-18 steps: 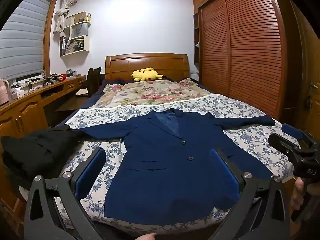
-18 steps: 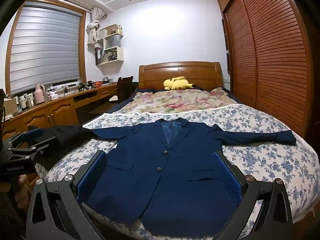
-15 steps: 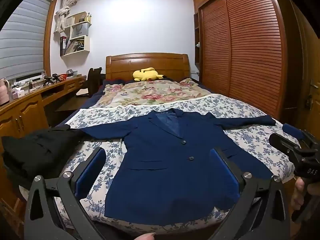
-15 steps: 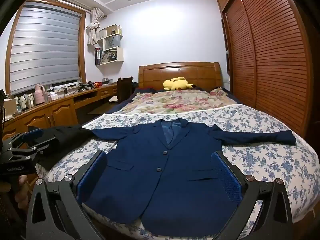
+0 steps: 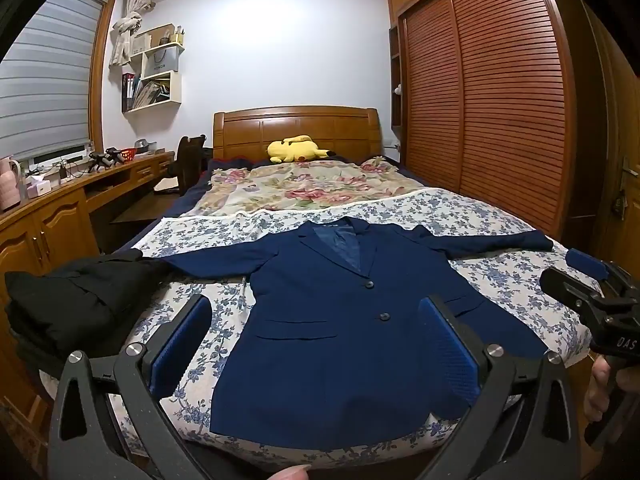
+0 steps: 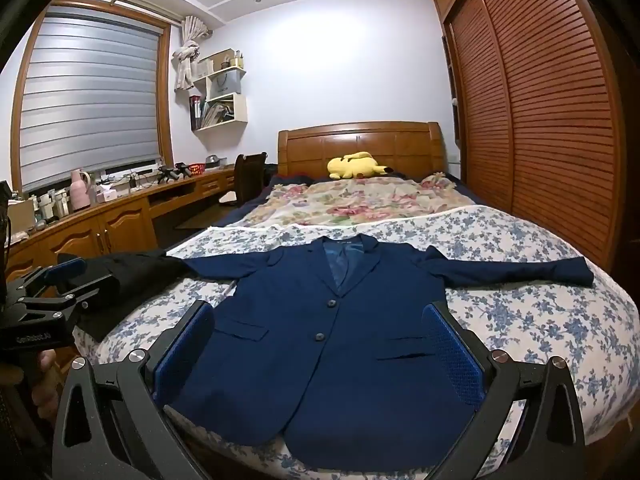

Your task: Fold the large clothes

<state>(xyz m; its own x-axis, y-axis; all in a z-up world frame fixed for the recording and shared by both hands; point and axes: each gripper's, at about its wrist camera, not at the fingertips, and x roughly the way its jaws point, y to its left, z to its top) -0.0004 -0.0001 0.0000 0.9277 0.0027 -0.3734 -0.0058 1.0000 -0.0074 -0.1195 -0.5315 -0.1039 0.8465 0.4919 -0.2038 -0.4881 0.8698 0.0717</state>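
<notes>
A navy blue suit jacket (image 5: 344, 320) lies flat, front up and buttoned, on the floral bedsheet, sleeves spread left and right, hem at the near bed edge. It also shows in the right wrist view (image 6: 320, 340). My left gripper (image 5: 316, 344) is open and empty, held above the jacket's hem. My right gripper (image 6: 316, 348) is open and empty, also above the lower jacket. The right gripper shows at the right edge of the left wrist view (image 5: 592, 292); the left gripper shows at the left edge of the right wrist view (image 6: 52, 292).
A black garment (image 5: 72, 300) lies at the bed's left corner, touching the jacket's left sleeve. A yellow plush toy (image 5: 296, 149) rests by the headboard. A wooden desk (image 5: 60, 200) runs along the left; a slatted wardrobe (image 5: 500, 100) stands on the right.
</notes>
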